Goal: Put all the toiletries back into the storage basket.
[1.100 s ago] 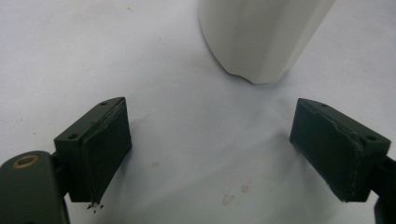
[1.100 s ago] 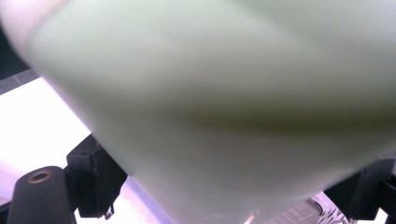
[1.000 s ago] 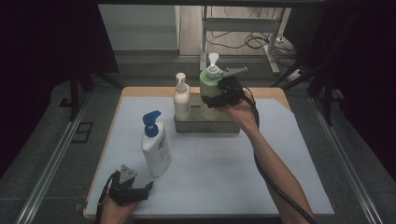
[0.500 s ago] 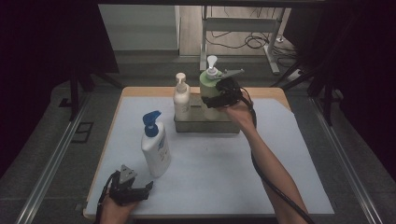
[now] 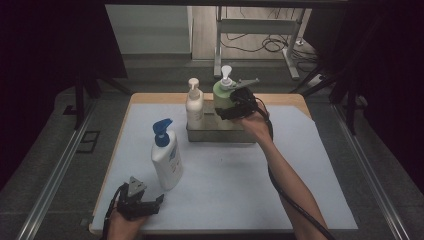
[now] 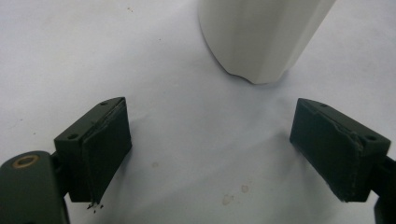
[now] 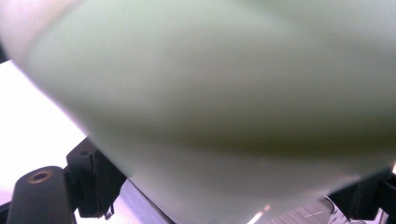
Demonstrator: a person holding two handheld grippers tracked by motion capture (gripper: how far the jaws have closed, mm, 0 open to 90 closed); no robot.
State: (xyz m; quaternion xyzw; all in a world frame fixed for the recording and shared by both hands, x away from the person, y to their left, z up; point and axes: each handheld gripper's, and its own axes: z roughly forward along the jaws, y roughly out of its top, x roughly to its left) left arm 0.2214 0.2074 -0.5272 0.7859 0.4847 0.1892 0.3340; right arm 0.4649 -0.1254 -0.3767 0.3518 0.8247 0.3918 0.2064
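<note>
A pale green pump bottle [image 5: 221,96] stands low in the metal tray [image 5: 220,135] at the back of the table, with my right gripper [image 5: 224,108] shut on its body from the right. In the right gripper view the green bottle [image 7: 224,93] spans the gap between both jaws. A small white pump bottle [image 5: 194,106] stands at the tray's left end. A white bottle with a blue pump [image 5: 166,159] stands front left. My left gripper [image 5: 151,204] rests open on the mat just in front of it, nothing between its jaws; the bottle's base [image 6: 261,37] lies ahead.
A white mat [image 5: 240,185] covers the wooden table, whose edges drop to a dark floor. A metal rail [image 5: 55,175] runs along the left side. The right forearm and its cable cross the mat's right half.
The right gripper has come down with the green bottle, which now sits lower in the tray. The left gripper has stayed where it was.
</note>
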